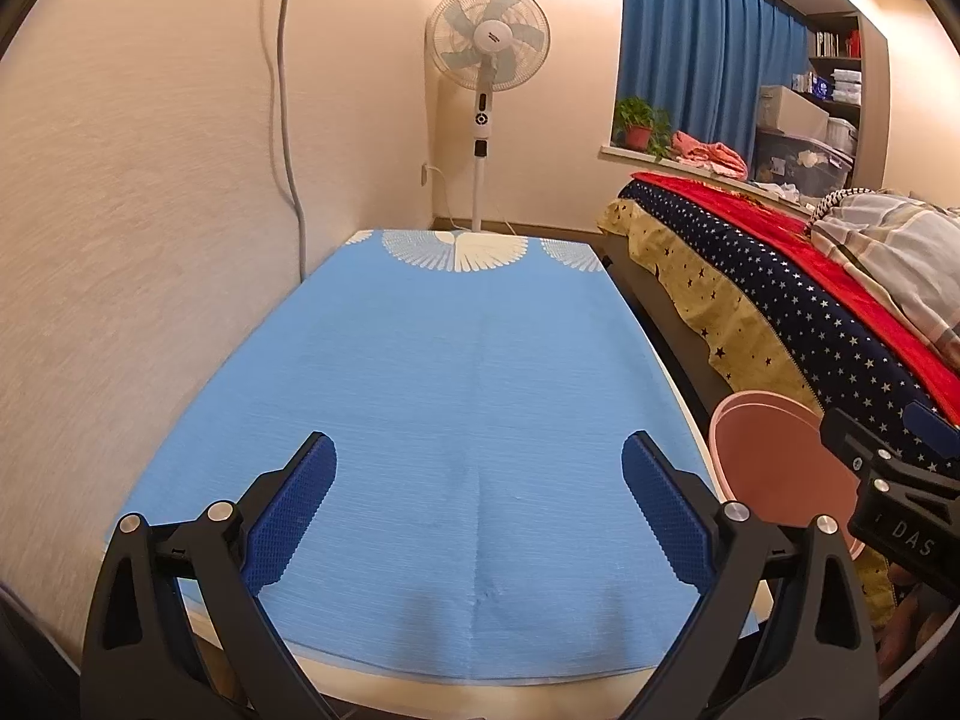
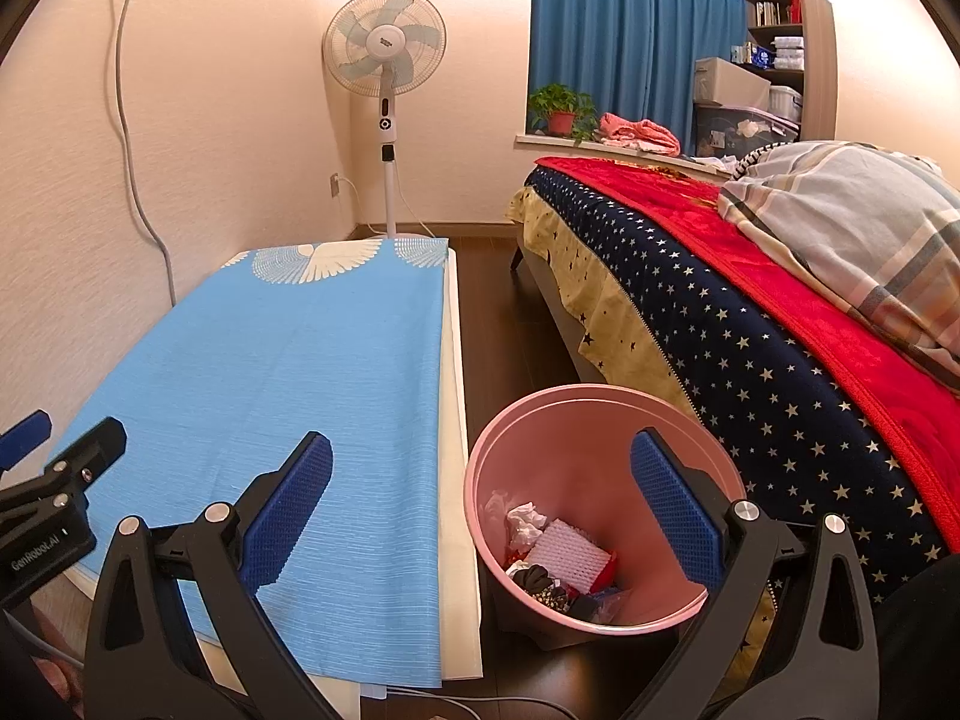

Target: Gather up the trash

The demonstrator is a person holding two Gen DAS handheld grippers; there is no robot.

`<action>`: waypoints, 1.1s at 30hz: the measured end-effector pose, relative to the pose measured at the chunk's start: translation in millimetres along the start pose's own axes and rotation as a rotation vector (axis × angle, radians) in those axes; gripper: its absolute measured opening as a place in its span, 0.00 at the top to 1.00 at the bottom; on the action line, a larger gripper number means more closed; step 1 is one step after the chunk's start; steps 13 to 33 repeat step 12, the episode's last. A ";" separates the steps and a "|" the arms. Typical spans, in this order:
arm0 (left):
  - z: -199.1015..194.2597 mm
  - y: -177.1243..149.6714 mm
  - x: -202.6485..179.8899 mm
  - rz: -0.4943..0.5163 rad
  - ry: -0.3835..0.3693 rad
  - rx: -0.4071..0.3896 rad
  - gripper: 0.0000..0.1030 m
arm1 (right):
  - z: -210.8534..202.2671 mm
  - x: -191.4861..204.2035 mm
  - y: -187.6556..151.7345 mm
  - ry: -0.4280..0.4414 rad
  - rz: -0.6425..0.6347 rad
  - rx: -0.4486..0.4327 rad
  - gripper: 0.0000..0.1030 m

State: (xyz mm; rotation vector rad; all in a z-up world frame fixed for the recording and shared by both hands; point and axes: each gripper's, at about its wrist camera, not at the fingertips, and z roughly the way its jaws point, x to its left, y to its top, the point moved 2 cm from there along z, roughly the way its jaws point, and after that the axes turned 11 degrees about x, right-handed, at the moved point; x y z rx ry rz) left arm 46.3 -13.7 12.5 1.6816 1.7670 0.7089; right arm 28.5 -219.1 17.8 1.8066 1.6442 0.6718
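Right wrist: pink bin (image 2: 600,420) holds crumpled trash (image 2: 558,552).

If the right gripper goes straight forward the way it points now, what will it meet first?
Probably the pink trash bin. The right gripper is open and empty, and its midline points at the bin's left rim, beside the blue cloth on the table. Depth is unclear, so it might pass just above the rim.

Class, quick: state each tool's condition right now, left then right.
Left tool: open, holding nothing, above the light blue cloth-covered table.
Right tool: open, holding nothing, beside the round pink plastic bin.
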 end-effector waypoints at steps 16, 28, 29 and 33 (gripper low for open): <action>3.8 0.9 1.6 0.001 0.013 0.031 0.08 | 4.6 -0.5 -1.5 -0.001 0.002 0.010 0.05; 3.8 0.9 1.6 0.001 0.013 0.031 0.08 | 4.6 -0.5 -1.5 -0.001 0.002 0.010 0.05; 3.8 0.9 1.6 0.001 0.013 0.031 0.08 | 4.6 -0.5 -1.5 -0.001 0.002 0.010 0.05; 3.8 0.9 1.6 0.001 0.013 0.031 0.08 | 4.6 -0.5 -1.5 -0.001 0.002 0.010 0.05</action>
